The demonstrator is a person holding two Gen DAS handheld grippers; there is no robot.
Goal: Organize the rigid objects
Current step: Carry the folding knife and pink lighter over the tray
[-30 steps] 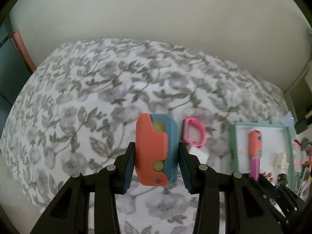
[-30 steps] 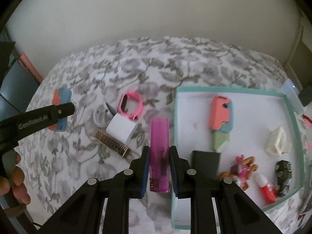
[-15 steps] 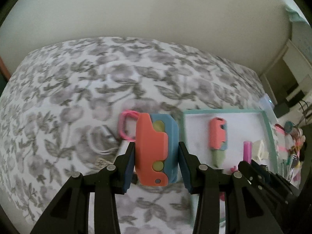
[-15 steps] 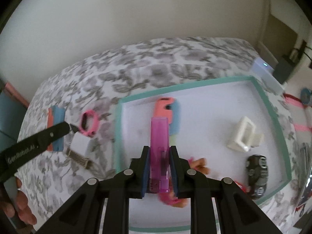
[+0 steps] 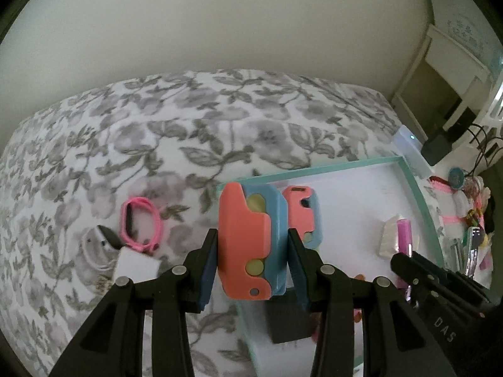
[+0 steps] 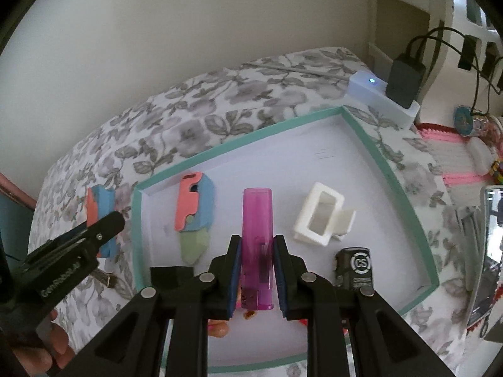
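**Two grippers, each with a toy in its grip, at the teal tray**

Left wrist view: the left gripper point(image 5: 251, 257) has its jaws closed against the sides of an orange-and-blue toy point(image 5: 251, 245), held upright above the near-left corner of the teal-rimmed tray point(image 5: 314, 171). Just behind it, inside the tray, lies a second orange-and-blue toy point(image 5: 301, 213). Off to the left on the flowered bedspread point(image 5: 188, 119) sit a pink band point(image 5: 140, 223) and a white block point(image 5: 136, 264), close together. Far right, the right gripper point(image 5: 405, 251) reaches over the tray with a purple tube point(image 5: 404, 235) sticking out of it, beside a whitish piece I can't make out clearly.

Right wrist view: the right gripper point(image 6: 257, 270) is clamped narrowly on the purple tube point(image 6: 257, 223), which points away over the white floor of the tray point(image 6: 364, 138). On that floor rest the second orange-and-blue toy point(image 6: 195, 204) with a pale green tip, a white plastic frame point(image 6: 323, 218) to the tube's right, and a small black toy car point(image 6: 355, 267) nearer the right rim. The left gripper point(image 6: 103, 229) comes in from the left with its toy point(image 6: 100, 201) just outside the tray's left rim. A white box with a blue light point(image 6: 371, 89) sits past the far corner.
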